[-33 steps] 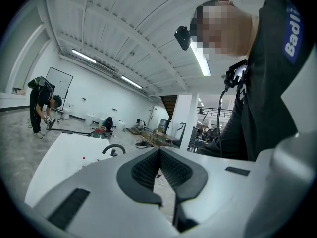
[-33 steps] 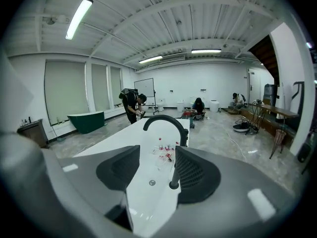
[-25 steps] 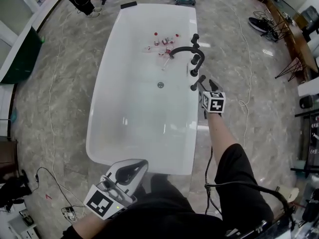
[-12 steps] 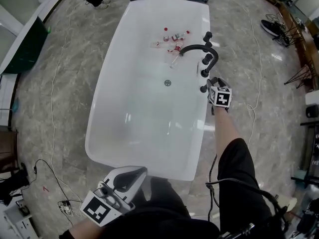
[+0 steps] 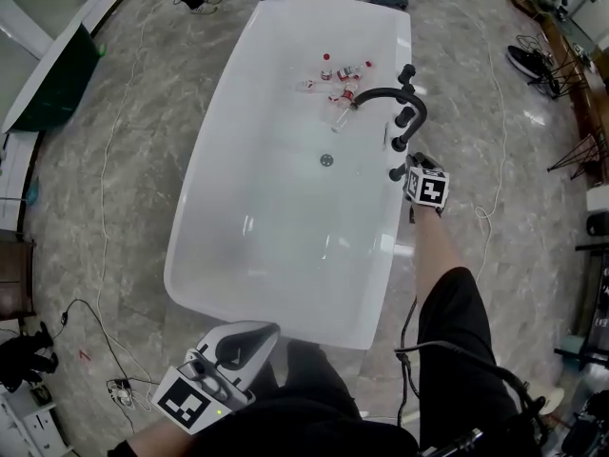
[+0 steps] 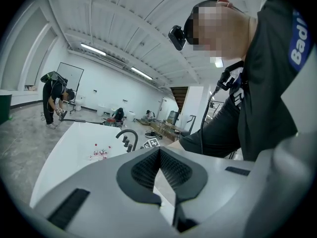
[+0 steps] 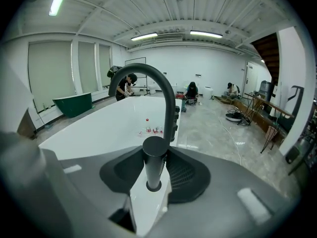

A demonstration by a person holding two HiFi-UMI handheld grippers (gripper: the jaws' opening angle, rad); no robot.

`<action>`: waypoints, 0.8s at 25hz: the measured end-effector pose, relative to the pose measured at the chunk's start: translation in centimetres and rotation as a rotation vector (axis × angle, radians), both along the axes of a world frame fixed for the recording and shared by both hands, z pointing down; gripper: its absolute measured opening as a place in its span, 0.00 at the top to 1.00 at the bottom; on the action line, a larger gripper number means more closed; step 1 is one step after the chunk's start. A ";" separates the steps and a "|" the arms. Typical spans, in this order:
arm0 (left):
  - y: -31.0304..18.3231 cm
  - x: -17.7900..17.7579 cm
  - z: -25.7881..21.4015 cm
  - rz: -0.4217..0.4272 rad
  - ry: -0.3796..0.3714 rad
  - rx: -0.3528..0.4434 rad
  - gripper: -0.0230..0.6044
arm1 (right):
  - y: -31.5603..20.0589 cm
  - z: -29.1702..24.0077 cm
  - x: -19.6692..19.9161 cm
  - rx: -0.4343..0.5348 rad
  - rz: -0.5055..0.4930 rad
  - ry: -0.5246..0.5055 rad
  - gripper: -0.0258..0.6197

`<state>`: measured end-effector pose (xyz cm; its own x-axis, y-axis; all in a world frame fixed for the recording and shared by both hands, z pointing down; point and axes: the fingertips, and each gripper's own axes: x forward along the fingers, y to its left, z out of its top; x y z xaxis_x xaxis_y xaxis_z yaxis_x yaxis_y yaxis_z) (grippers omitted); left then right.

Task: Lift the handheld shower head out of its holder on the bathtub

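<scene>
Two grippers show, but only one is at work. Our right gripper (image 7: 153,175) has its jaws apart on either side of the handheld shower head (image 7: 155,152), a black upright cylinder standing in its holder on the white rim of the bathtub (image 5: 276,236). In the right gripper view a sliver of white rim shows on each side of the cylinder, so we judge the jaws are around it but not clamped. In the head view the shower head (image 5: 397,172) sits right of centre, lowest in the row of black fittings, below the knobs (image 5: 407,117) and the arched faucet spout (image 5: 381,94). Our left gripper (image 5: 249,334) hangs at the lower left of that view, close to our body and well apart from the fittings, with its jaws pressed together on nothing. We read the step in hand as the end of the reach, with the grasp about to be made. Next we need to close the right jaws squarely on the cylinder and draw it straight up along its own axis. We should avoid tilting it against the holder or knocking the knob just above it.
</scene>
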<state>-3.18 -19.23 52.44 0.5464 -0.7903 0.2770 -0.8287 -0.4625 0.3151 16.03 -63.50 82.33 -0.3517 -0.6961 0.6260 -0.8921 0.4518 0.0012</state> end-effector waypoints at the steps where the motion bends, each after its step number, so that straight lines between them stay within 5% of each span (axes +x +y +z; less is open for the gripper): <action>1: 0.1 0.0 -0.2 0.003 0.001 0.003 0.96 | 0.5 -0.5 -0.2 0.011 -0.011 0.003 0.75; 20: 5.4 0.4 -7.6 0.107 0.065 0.127 0.96 | 14.9 -15.0 -1.3 0.169 -0.122 0.034 0.76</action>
